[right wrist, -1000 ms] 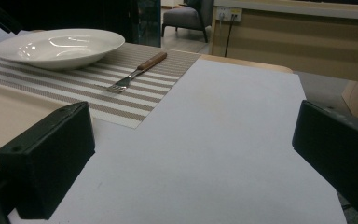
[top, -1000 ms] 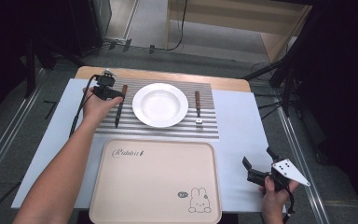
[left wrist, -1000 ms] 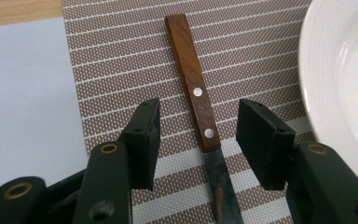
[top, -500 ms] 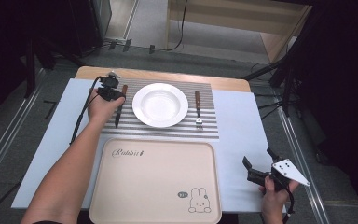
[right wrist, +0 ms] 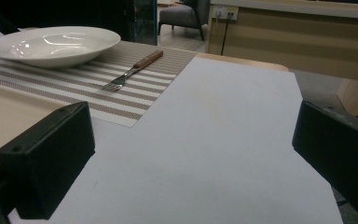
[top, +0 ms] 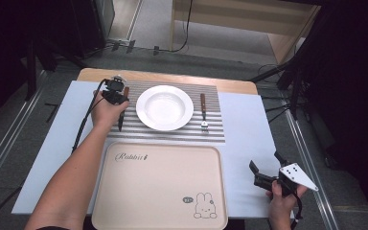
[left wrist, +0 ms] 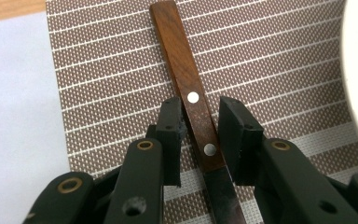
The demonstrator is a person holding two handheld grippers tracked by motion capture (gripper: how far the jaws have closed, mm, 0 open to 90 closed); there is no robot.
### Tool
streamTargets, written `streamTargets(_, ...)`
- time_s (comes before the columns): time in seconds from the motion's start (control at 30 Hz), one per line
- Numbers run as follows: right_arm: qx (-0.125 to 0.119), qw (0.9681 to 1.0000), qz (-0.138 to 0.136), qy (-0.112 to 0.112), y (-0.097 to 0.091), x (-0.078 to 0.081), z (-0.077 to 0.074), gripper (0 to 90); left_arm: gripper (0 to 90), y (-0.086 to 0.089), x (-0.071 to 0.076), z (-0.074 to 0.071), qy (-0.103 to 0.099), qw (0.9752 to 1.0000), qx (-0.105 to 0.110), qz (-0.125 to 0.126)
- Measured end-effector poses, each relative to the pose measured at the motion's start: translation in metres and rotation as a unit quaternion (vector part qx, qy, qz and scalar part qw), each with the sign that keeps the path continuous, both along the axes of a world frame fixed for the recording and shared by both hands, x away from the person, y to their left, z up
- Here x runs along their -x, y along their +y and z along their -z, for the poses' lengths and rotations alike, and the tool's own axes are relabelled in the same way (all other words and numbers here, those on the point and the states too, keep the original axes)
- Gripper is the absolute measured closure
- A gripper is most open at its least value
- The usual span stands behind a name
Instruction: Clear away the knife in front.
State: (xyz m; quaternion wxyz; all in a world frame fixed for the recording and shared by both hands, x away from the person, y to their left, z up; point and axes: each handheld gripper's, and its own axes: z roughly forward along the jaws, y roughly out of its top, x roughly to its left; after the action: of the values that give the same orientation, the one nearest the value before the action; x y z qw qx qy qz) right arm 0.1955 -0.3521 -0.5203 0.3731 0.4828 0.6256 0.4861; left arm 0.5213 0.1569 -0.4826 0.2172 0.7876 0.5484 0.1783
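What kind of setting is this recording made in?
Probably a lab or studio staged as a dining spot: a striped placemat with a white plate, knife and fork lies on a covered table, with cables and metal rails on the floor around it.

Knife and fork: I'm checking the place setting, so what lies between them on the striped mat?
The white plate lies between the knife and the fork on the striped mat, as the high view shows.
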Motion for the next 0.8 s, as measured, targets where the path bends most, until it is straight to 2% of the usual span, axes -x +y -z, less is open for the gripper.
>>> streamTargets(0.17,0.0,1.0,0.0,0.0,-0.0001,0.0,0.0001,0.0,68.1,0.0008,-0.001,-0.0003,0.006,1.0,0.006,-0.004)
streamTargets(0.33,0.0,1.0,0.001,0.0,-0.0001,-0.0001,0.0001,0.0,68.4,-0.0012,-0.0011,-0.0005,0.006,0.9999,0.002,-0.012)
streamTargets(0.4,0.0,1.0,0.001,0.0,-0.0002,-0.0003,0.0002,0.0,69.2,0.0,-0.0013,-0.0007,0.008,0.9999,0.007,-0.011)
streamTargets(0.5,0.002,1.0,0.001,0.0,-0.0002,-0.0003,0.0002,0.0,75.4,0.0027,-0.0017,-0.0014,0.012,0.9998,0.01,-0.013)
streamTargets(0.53,0.002,1.0,0.001,0.0,0.0,-0.0003,0.0002,0.0,75.6,0.005,-0.0022,-0.0014,0.014,0.9997,0.016,-0.011)
streamTargets(0.8,0.002,1.0,0.001,0.001,-0.0001,-0.0007,0.0003,0.0,75.9,0.0054,-0.0023,-0.0018,0.015,0.9997,0.017,-0.011)
